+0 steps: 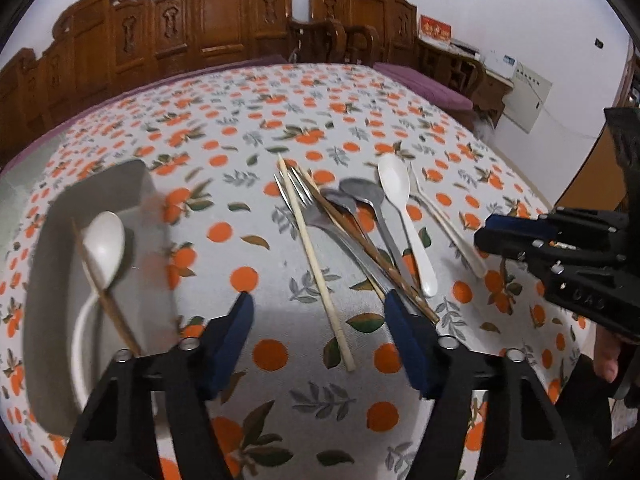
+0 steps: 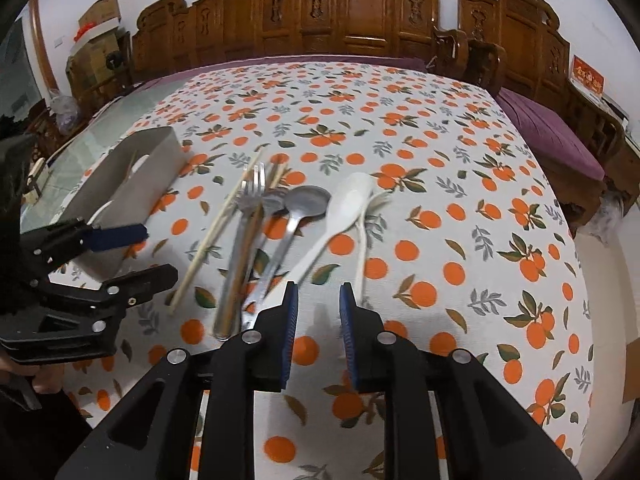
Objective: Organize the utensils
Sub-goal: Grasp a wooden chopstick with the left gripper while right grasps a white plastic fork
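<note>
Loose utensils lie in a heap mid-table: a pale chopstick, a metal fork, metal spoons, brown chopsticks, a white spoon and a white plastic fork. My left gripper hangs open just above the cloth, its fingers on either side of the pale chopstick and not touching it. My right gripper is open a narrow gap with nothing in it, close to the handle end of the white spoon. A grey tray at the left holds a white spoon and a brown chopstick.
An orange-print cloth covers the table. Carved wooden benches with a purple cushion line its far side and right side. A hand holds the right gripper's handle at the right edge. A cardboard box stands at the back left.
</note>
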`<move>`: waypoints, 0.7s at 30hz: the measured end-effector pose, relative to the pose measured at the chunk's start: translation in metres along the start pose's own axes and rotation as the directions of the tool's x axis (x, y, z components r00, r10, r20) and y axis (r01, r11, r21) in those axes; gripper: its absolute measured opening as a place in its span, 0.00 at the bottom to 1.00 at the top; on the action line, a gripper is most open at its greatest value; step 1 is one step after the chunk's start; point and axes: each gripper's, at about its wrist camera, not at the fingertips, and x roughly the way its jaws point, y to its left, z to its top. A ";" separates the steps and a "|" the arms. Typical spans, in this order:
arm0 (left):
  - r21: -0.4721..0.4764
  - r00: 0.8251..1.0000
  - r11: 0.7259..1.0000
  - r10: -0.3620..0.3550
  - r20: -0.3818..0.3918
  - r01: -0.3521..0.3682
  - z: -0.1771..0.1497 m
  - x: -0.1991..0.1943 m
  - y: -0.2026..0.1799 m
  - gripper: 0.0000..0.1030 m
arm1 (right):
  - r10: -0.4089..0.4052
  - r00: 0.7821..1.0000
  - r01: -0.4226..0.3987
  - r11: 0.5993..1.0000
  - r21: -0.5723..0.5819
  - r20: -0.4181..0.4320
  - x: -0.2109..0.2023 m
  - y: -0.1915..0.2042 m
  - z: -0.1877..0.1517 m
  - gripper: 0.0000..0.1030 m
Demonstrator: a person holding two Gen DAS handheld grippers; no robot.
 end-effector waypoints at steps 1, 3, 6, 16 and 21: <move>0.001 1.000 1.000 0.000 -0.007 0.000 0.000 0.004 0.000 0.52 | -0.001 1.000 0.001 1.000 0.004 -0.004 0.002 -0.002 0.000 0.23; -0.008 1.000 1.000 -0.008 -0.023 0.008 0.000 0.012 0.002 0.42 | -0.007 1.000 0.007 1.000 0.009 -0.011 0.006 -0.007 0.001 0.23; -0.027 0.999 0.999 -0.018 -0.043 0.017 0.002 0.023 0.006 0.37 | -0.014 1.000 0.015 1.000 0.009 -0.019 0.011 -0.011 0.003 0.23; -0.054 0.999 0.998 -0.022 -0.048 0.019 0.005 0.035 0.015 0.07 | -0.045 0.998 0.045 0.999 -0.010 -0.040 0.034 -0.015 0.012 0.23; -0.061 0.999 0.998 -0.036 -0.041 0.033 0.006 0.029 0.016 0.04 | -0.065 0.996 0.065 0.998 -0.009 -0.054 0.048 -0.017 0.018 0.23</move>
